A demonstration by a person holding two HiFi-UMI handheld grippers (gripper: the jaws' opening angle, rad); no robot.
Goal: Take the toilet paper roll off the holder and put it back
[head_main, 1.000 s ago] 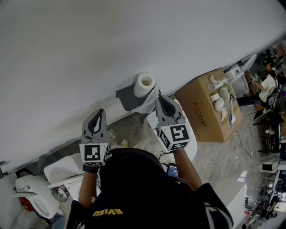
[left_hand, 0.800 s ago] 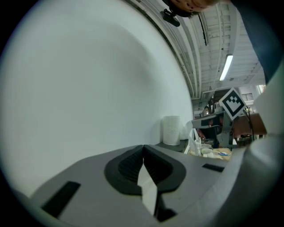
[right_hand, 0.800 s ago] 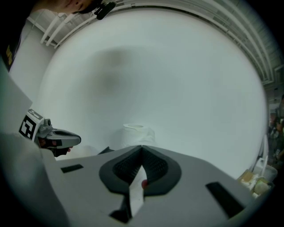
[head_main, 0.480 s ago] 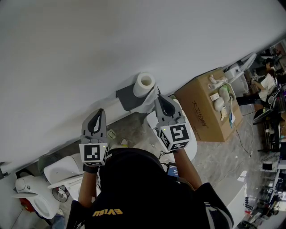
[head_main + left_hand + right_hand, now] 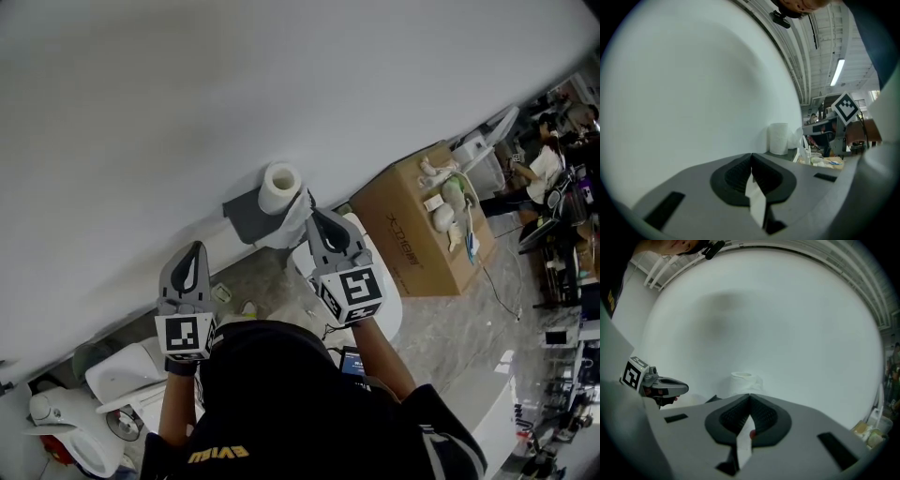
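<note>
The white wall [image 5: 281,84] fills the space ahead of you, bare above and to the left of the holder, so that side is free for moving. To your right the cardboard box [image 5: 419,246] stands against the wall, apart from your right arm, and the white toilet [image 5: 388,302] lies below that arm. The grey holder [image 5: 244,216] juts from the wall with the toilet paper roll [image 5: 279,187] seated on it, a loose sheet hanging at its right edge. Your right gripper [image 5: 312,215] has its tips just beside that sheet, with the jaws pressed together on nothing; whether they touch the paper cannot be told. Your left gripper [image 5: 195,247] hangs well left of the holder, near the wall, with the jaws likewise pressed together and empty. Since a second ago, everything has slid a little left in the head view, but both grippers stand to the roll as they did.
</note>
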